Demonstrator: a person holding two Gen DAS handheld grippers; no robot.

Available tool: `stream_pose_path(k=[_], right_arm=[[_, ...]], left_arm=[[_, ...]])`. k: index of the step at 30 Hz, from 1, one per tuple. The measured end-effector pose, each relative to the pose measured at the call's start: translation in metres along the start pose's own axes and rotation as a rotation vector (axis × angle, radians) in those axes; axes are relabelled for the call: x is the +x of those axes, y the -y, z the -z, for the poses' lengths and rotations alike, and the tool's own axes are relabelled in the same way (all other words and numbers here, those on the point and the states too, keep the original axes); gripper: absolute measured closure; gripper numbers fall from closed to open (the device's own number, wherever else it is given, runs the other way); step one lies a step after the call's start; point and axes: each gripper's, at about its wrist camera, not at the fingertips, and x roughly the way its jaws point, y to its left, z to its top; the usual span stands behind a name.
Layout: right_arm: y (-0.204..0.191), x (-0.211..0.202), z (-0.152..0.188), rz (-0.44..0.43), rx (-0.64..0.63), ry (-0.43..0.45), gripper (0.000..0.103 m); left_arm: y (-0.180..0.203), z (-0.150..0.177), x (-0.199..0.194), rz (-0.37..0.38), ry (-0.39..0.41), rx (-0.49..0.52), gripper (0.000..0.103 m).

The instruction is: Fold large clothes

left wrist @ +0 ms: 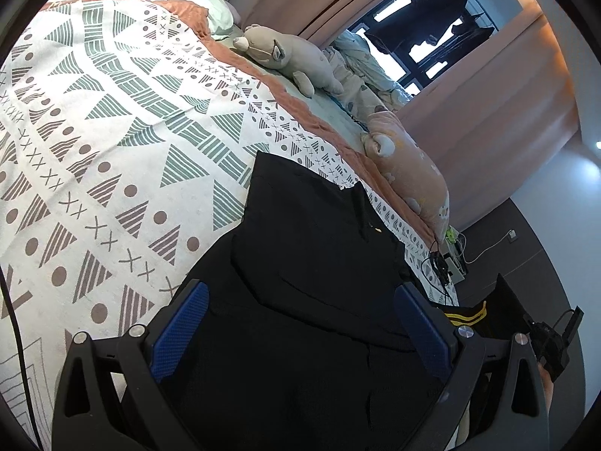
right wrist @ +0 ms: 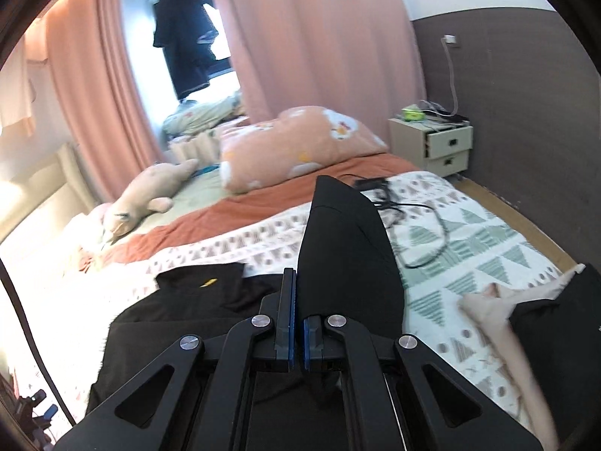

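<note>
A large black garment [left wrist: 311,248] lies spread on the patterned blanket [left wrist: 112,131]. My left gripper [left wrist: 300,323] hovers just above it, open, its blue pads [left wrist: 180,330] wide apart with nothing pinched between them. In the right wrist view my right gripper [right wrist: 296,282] is shut on a fold of the black garment [right wrist: 345,244]. That fold stands up from the jaws in a tall peak, lifted off the bed. The rest of the garment, with a small yellow mark [right wrist: 208,283], lies flat to the left. At the right edge of the left wrist view, a yellow-striped hem [left wrist: 465,314] hangs by the right gripper [left wrist: 552,338].
A plush toy [left wrist: 285,56] and a pink pillow [right wrist: 296,146] lie along the far side of the bed. A black cable [right wrist: 420,225] loops over the blanket [right wrist: 488,244]. A pale garment [right wrist: 488,300] and a dark one [right wrist: 563,300] lie at the right. A nightstand [right wrist: 443,146] stands by the wall.
</note>
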Motion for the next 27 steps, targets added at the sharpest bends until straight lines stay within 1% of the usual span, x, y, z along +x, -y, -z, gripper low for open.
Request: stream_pose_path(k=[2,5,10,13,15,17,20,22,23,25,27], right_arm=[[-0.012,0.001,0.003,-0.02,-0.011,-0.008,0.103],[-0.028,0.014,0.003,-0.041,-0.019,-0.029,0.103],[-0.048,0.034,0.011,-0.093,-0.012,-0.067,0.103],[-0.06,0.053,0.016,-0.125,0.004,-0.091,0.103],[-0.065,0.066,0.02,-0.154,0.038,-0.108,0.103],[-0.067,0.084,0.032,-0.2,0.081,-0.145,0.103],[-0.061,0.115,0.061,-0.294,0.19,-0.232,0.103],[-0.052,0.139,0.088,-0.337,0.29,-0.311,0.099],[-0.048,0.146,0.097,-0.348,0.323,-0.337,0.093],[-0.039,0.162,0.116,-0.366,0.379,-0.382,0.076],[-0.03,0.174,0.129,-0.372,0.416,-0.415,0.018]], left_arm=[[0.0,-0.001,-0.002,0.01,-0.005,0.003,0.001],[-0.003,-0.003,-0.005,0.015,-0.003,0.002,0.001],[-0.011,-0.007,-0.006,0.036,-0.004,-0.036,0.001],[-0.013,-0.008,-0.006,0.047,-0.004,-0.046,0.001],[-0.014,-0.008,-0.007,0.048,-0.002,-0.053,0.001],[-0.015,-0.008,-0.006,0.043,-0.002,-0.056,0.001],[-0.014,-0.007,-0.003,0.032,-0.011,-0.052,0.001],[-0.012,-0.006,0.0,0.028,-0.018,-0.046,0.001],[-0.01,-0.005,0.001,0.025,-0.021,-0.04,0.001],[-0.008,-0.004,0.002,0.02,-0.023,-0.027,0.001],[-0.006,-0.004,0.003,0.014,-0.024,-0.018,0.001]])
